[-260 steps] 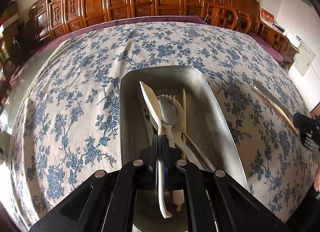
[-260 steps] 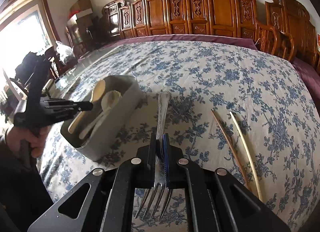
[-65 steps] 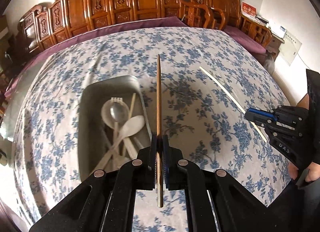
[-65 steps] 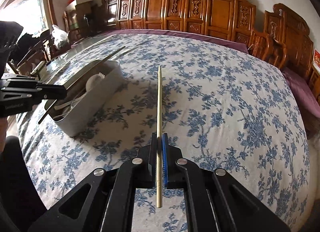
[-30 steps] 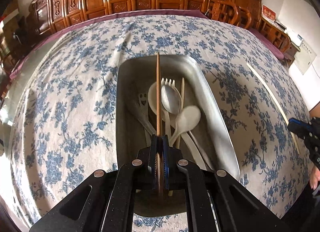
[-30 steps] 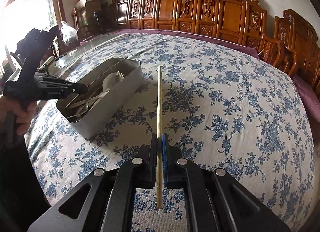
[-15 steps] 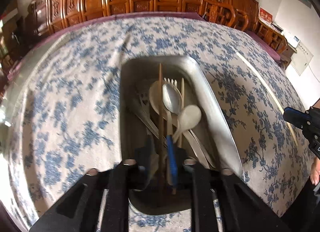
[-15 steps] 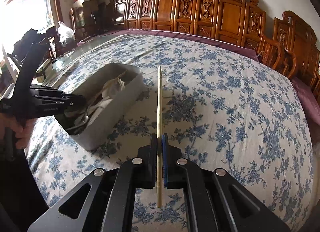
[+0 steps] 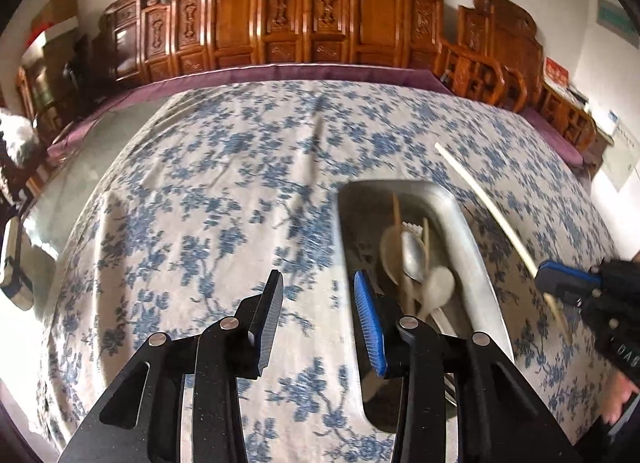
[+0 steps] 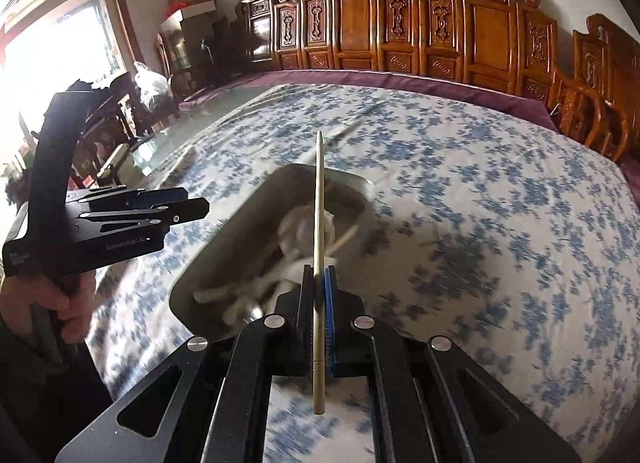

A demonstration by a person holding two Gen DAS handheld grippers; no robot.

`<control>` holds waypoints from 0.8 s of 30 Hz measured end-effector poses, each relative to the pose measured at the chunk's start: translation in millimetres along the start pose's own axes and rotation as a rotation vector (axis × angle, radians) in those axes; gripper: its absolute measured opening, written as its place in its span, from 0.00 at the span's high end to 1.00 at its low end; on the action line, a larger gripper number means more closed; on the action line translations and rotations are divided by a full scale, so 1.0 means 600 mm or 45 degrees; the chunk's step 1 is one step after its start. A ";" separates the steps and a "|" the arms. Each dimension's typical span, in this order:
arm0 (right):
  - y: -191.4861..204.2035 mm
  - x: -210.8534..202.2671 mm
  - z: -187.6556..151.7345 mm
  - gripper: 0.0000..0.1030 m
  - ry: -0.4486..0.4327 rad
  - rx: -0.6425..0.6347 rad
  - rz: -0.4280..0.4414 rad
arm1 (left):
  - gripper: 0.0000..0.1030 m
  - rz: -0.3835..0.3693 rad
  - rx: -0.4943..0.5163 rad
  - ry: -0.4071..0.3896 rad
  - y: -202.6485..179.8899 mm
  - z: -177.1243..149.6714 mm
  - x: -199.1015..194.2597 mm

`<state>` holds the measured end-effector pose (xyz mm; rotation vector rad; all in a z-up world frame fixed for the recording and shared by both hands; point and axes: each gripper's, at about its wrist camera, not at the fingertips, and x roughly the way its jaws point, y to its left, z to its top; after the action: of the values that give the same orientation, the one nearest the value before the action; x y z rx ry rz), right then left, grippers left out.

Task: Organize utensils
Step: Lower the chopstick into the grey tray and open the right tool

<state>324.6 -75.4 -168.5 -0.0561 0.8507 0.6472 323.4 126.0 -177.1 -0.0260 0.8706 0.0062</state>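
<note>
Left tool [image 9: 318, 305] has released its brown chopstick [image 9: 396, 209] into the tray [image 9: 476, 263]; jaws opening, empty. Right tool [image 10: 320, 283] grips pale chopstick [image 10: 319, 223], above tray.

The left tongs [image 9: 318, 295] hang over the tabletop [image 9: 200, 199], which has a cloth with blue flowers. Their jaws are opening and nothing is between them. Just to the right stands a metal tray [image 9: 468, 247]. Inside it lie a brown chopstick [image 9: 396, 207], a metal spoon [image 9: 414, 255] and pale plastic spoons [image 9: 438, 289]. At the right edge, the right tongs [image 9: 560, 277] hold a pale chopstick [image 9: 480, 191] above the cloth. Carved wooden chairs [image 9: 320, 23] stand behind.
</note>
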 end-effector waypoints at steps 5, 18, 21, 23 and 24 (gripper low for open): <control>0.020 0.037 0.021 0.94 0.003 0.080 0.051 | 0.66 0.029 -0.034 -0.007 0.027 0.006 0.003; 0.042 0.125 -0.002 0.94 0.095 0.186 0.033 | 0.66 0.030 -0.089 0.013 0.055 0.008 0.012; 0.045 0.131 -0.010 0.94 0.114 0.187 0.031 | 0.66 0.029 -0.085 0.014 0.054 0.007 0.013; 0.048 0.132 -0.013 0.94 0.122 0.179 0.027 | 0.66 0.031 -0.081 0.017 0.053 0.007 0.013; 0.050 0.130 -0.016 0.94 0.123 0.170 0.024 | 0.65 0.031 -0.080 0.018 0.052 0.006 0.014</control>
<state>339.0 -14.3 -224.7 0.0417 0.9865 0.6074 331.1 157.5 -181.5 -0.0746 0.8846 0.0562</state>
